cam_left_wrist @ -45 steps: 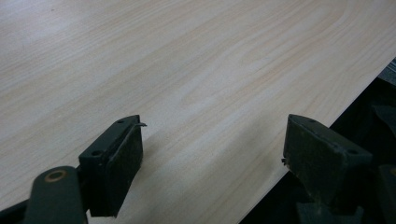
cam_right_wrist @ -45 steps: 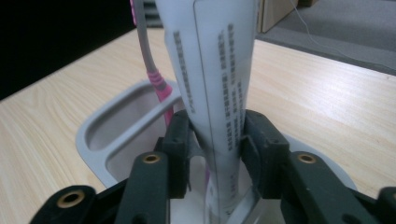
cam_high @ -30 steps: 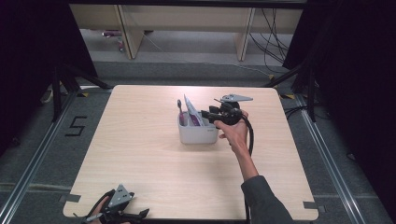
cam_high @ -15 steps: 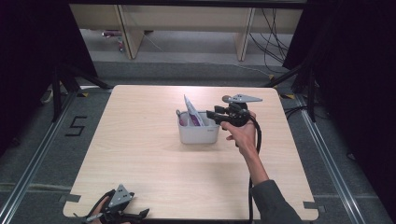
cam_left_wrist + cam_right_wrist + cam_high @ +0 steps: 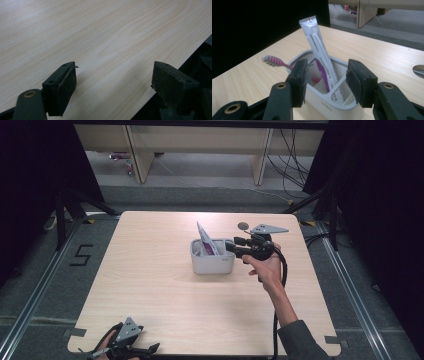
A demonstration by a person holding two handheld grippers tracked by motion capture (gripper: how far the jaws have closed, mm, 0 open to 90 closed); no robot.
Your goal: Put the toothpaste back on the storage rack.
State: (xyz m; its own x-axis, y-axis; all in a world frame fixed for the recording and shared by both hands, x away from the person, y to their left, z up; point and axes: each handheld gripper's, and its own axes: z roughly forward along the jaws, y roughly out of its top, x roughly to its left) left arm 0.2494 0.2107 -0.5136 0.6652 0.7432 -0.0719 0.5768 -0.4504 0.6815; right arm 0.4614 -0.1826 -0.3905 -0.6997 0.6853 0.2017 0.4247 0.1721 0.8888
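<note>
Right tongs (image 5: 325,82) released, jaws apart, just short of white plastic caddy (image 5: 342,100) w/ rounded corners & inner dividers. Tall flat pkg'd toothbrush (image 5: 319,47) leans upright inside, straight ahead; pink-striped toothbrush (image 5: 275,62) sticks out beyond left jaw. Left tongs (image 5: 113,82) released over pale wood-grain surface (image 5: 100,37) edge.

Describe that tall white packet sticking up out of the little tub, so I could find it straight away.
Start at the wooden table and find the small white holder near its middle, just beyond the right gripper. The flat white tube stands in it, leaning, rising well above the rim. Unlike the pink striped toothbrush poking out sideways beside it, it is broad, sealed flat at the top and printed with purple.
</note>
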